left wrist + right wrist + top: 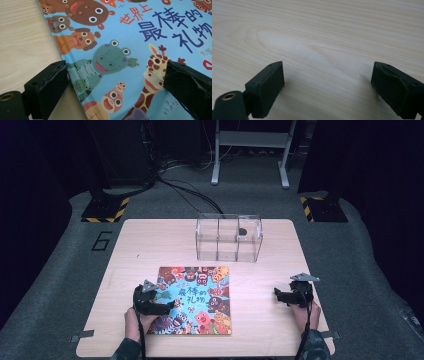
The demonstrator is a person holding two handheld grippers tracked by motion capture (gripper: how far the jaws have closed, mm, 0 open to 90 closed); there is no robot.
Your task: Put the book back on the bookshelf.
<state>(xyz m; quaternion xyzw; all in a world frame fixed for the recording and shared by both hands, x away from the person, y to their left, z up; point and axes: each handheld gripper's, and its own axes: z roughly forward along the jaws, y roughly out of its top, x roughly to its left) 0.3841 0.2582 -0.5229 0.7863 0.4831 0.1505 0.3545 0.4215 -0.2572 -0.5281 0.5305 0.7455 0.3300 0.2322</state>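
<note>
While nobody's said what the job is, the picture book [195, 300] is the obvious thing to work with. It lies flat and closed on the wooden table [125, 250], near the front edge and a bit left of centre.

Starting at the left: the left gripper [167, 306] sits low over the book's left edge, held in the person's left hand [134, 322]. In the left gripper view its jaws are spread wide, with nothing between them but cover art. One jaw sits right at the book's edge where it meets the wood, the other is over the giraffe drawing. I can't tell if either one actually touches the cover.

Middle, further back: a clear plastic box [229, 237] with three compartments stands well apart from the book. There's a small dark spot in the right-hand compartment, too small to make out.

On the right: the right gripper [278, 296] hovers over bare table, well clear of the book, also wide open and holding nothing.

What could go wrong, as far as I can guess: the book is thin and flat against the wood, so if the left jaws close from this position they'll probably just skid across the glossy cover or shove the whole book sideways instead of catching the edge. Nothing on the right is pinning the book down, so it'd be free to slide.
</note>
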